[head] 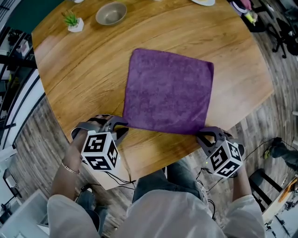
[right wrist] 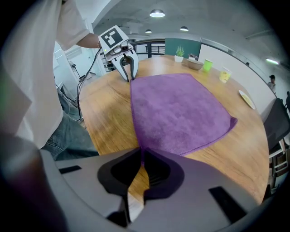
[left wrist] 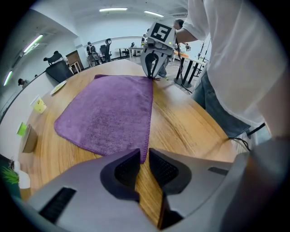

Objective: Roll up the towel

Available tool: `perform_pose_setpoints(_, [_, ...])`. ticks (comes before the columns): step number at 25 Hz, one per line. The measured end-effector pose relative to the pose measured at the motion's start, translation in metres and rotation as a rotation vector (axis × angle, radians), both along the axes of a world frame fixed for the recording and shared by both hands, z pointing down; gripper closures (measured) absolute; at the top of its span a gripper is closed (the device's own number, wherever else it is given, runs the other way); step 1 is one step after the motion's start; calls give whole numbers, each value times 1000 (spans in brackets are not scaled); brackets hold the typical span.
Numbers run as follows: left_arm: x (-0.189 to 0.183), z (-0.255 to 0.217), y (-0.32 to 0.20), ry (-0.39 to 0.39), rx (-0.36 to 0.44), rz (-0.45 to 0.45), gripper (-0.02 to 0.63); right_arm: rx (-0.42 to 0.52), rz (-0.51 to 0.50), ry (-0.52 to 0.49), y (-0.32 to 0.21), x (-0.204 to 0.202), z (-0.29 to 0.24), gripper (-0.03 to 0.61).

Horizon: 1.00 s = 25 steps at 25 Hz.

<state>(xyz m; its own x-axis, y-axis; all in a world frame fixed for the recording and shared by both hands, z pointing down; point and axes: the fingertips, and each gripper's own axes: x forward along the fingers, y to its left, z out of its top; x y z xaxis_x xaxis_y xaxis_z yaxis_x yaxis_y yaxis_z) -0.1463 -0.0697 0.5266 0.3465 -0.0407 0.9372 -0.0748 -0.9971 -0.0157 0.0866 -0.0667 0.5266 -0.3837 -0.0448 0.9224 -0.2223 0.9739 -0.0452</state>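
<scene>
towel (head: 167, 93): purple, square, spread flat and unrolled on the table (head: 84, 69), its near edge running close to the table's rim in front of the person; no fold or roll shows in it. table: round, wood-grained top. left gripper (head: 123, 126): pointed steeply down at the towel's near left corner; in the left gripper view the jaws of the left gripper (left wrist: 144, 156) are drawn nearly together, with the corner hem of the towel (left wrist: 108, 113) pinched between their tips. right gripper (head: 205, 135): pointed steeply down at the near right corner; in the right gripper view the jaws of the right gripper (right wrist: 141, 156) are closed tight, the corner of the towel (right wrist: 176, 113) caught at their tips. each gripper view shows the other gripper at the far end of the same edge: right gripper (left wrist: 153, 74), left gripper (right wrist: 129, 78), both tips down on the cloth. bowl (head: 111, 13): grey, at the far side of the table, well apart from the towel. plant (head: 73, 21): small, green, in a white pot, just left of the bowl.
</scene>
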Motion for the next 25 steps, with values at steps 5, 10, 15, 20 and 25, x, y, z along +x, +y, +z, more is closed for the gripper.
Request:
perform_pose_setpoints(5, [0, 0, -2, 4, -33, 2, 560, -19, 5, -3, -2, -1, -1, 555])
perform_pose_setpoints(10, [0, 1, -4, -10, -43, 20, 583, -37, -6, -4, -1, 0, 0, 557])
perform_pose_setpoints(15, [0, -1, -4, 6, -29, -7, 592, -32, -13, -4, 0, -1, -1, 565])
perform_pose_setpoints(20, [-2, -5, 12, 47, -53, -71, 595, -57, -13, -11, 15, -2, -4, 568])
perform_pose_setpoints(25, [-1, -14, 27, 67, -84, -112, 595, -90, 7, -40, 29, -2, -14, 568])
